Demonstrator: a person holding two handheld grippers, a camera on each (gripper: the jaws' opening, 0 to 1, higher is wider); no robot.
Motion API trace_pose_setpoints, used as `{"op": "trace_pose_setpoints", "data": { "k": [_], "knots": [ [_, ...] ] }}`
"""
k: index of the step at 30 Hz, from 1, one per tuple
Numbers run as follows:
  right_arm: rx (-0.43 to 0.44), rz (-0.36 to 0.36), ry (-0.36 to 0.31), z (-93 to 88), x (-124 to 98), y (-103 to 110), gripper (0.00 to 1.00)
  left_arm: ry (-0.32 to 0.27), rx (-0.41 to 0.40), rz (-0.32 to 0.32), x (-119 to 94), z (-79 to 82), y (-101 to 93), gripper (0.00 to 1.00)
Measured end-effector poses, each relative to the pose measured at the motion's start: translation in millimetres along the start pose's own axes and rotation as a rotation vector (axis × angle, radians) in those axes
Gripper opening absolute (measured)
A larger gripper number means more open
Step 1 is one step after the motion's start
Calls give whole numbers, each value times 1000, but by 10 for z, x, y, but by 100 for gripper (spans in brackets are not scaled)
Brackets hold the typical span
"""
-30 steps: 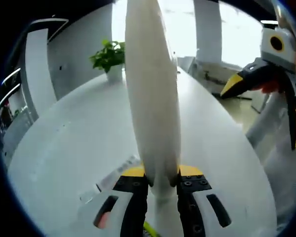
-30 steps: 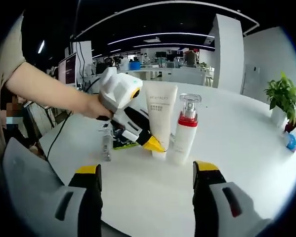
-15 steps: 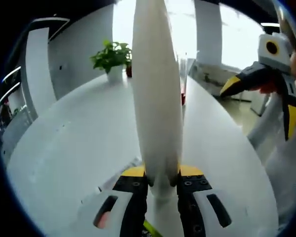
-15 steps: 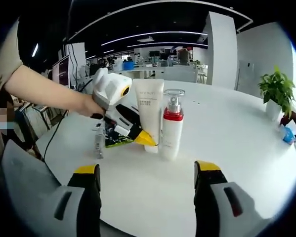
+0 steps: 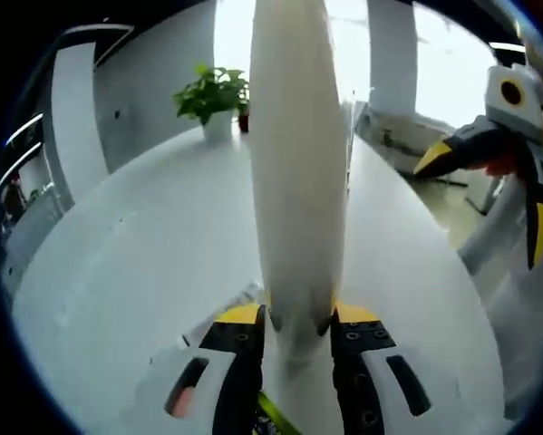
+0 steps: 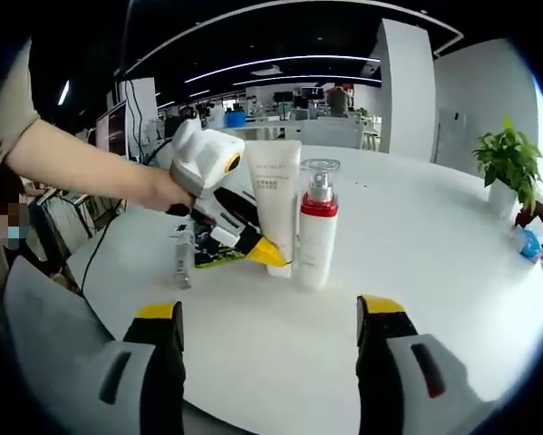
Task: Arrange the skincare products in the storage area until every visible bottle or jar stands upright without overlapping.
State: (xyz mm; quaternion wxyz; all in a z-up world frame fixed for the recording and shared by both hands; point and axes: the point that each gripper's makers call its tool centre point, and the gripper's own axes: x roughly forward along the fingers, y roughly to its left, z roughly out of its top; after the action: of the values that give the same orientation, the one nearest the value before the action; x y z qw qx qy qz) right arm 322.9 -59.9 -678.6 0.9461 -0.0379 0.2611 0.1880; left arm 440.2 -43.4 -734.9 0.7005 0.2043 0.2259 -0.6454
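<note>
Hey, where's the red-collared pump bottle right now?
In the right gripper view, the pump bottle stands upright on the white table, right beside the white tube that the left gripper grips.

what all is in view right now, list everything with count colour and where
tube: 1, white, upright on the table, held near its base by the left gripper, next to the pump bottle
pump bottle: 1, white with red collar and clear cap, upright beside the tube
small bottle: 1, silvery, upright on the table behind the left gripper
green packet: 1, green and dark, flat on the table under the left gripper
potted plant: 1, green in a white pot, far edge of the table
table: 1, white, round
left gripper: 1, white with yellow tips, shut on the tube
right gripper: 1, black and yellow jaws, open, off the products
person's arm: 1, bare, holding the left gripper
</note>
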Motion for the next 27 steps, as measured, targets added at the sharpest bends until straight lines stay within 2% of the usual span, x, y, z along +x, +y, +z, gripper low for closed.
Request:
{"op": "trace_pose_setpoints", "data": {
  "k": [2, 10, 18, 24, 27],
  "knots": [
    [-6, 4, 2, -4, 1, 16, 78, 6, -2, 3, -33, -14, 4, 28],
    [-26, 39, 3, 5, 20, 82, 80, -4, -61, 46, -236, -30, 10, 41],
    [-32, 68, 1, 17, 18, 117, 82, -35, -189, 125, -535, -107, -60, 54],
    [-39, 82, -3, 40, 11, 96, 82, -55, -279, 182, -750, -228, -160, 63],
    [-41, 86, -6, 49, 6, 93, 82, -46, -321, 204, -827, -304, -195, 70]
  ]
}}
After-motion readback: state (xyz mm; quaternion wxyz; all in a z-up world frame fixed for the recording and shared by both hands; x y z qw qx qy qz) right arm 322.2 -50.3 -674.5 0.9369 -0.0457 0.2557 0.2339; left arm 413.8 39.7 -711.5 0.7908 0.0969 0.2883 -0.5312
